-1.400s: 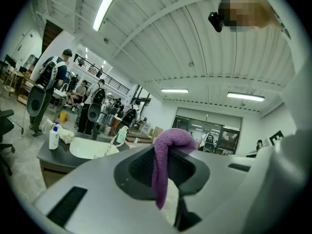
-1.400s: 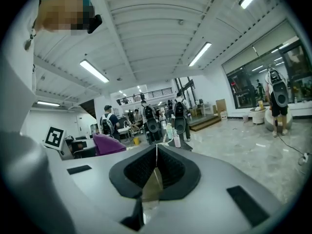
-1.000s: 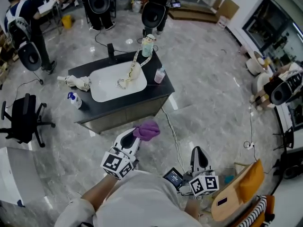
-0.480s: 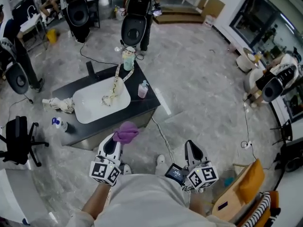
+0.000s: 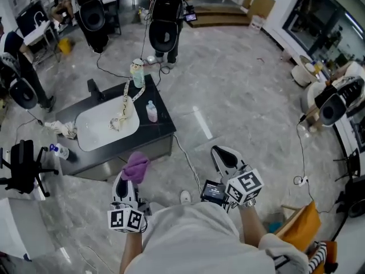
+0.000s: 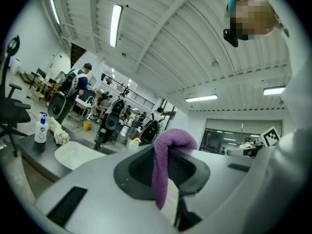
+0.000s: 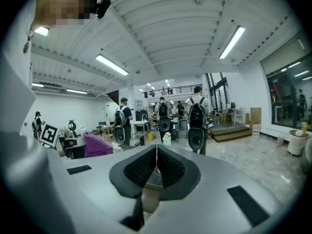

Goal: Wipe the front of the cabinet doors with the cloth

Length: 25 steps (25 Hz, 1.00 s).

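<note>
While we look down, left gripper [image 5: 125, 182]: our jaws clamp the purple cloth [image 5: 136, 165].
Right gripper [image 5: 223, 154]: our jaws pressed together.

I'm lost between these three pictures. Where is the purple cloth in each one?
Head view: cloth low, left of centre, at the left gripper's tip, in front of the counter.
Left gripper view: cloth in the centre, pinched between the jaws and draped over them.
Right gripper view: cloth small, at mid-height on the left.
Shared landmark: the pale bottle on the counter.
</note>
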### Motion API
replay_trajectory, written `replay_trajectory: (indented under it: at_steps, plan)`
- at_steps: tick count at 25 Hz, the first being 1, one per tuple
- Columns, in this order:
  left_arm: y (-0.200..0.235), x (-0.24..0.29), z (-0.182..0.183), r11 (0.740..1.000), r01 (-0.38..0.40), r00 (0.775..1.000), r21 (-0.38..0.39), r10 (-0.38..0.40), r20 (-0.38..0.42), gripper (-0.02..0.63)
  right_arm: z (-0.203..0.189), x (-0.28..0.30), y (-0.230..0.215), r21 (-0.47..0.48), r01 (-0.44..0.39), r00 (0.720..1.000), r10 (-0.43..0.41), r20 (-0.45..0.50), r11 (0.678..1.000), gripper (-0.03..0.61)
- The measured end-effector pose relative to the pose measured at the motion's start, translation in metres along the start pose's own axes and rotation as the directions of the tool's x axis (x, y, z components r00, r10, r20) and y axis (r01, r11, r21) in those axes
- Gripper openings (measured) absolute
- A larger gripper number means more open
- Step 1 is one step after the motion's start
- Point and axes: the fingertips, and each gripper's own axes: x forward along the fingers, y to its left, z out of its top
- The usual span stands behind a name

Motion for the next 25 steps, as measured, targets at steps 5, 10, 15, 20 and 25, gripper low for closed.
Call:
replay_trajectory:
  at_steps: [5, 10, 15, 20, 25]
  plan:
    - [-0.012, -0.030, -0.022, 0.989, -0.140, 0.988, 0.050, 0.143, -0.059, 0.049, -0.018, 0.011, -0.038, -0.089, -0.160, 0.984, 0.152, -0.088, 0.983, 0.027]
    - [-0.004, -0.026, -0.039, 0.975, -0.210, 0.971, 0.078, 0.217, -0.102, 0.050, -0.019, 0.041, -0.085, -0.078, -0.215, 0.975, 0.209, -0.080, 0.974, 0.026]
    - [0.011, 0.000, -0.065, 0.973, -0.226, 0.962, 0.049, 0.231, -0.147, 0.049, -0.077, 0.073, -0.082, -0.012, -0.243, 0.963, 0.240, -0.122, 0.970, 0.026]
    - [0.023, 0.050, -0.119, 0.986, -0.151, 0.968, 0.071, 0.162, -0.192, 0.049, -0.145, 0.103, -0.061, 0.050, -0.299, 0.937, 0.303, -0.173, 0.953, 0.026]
    - [0.032, 0.099, -0.195, 0.993, -0.084, 0.959, 0.085, 0.104, -0.263, 0.049, -0.210, 0.121, -0.051, 0.108, -0.283, 0.931, 0.300, -0.208, 0.953, 0.026]
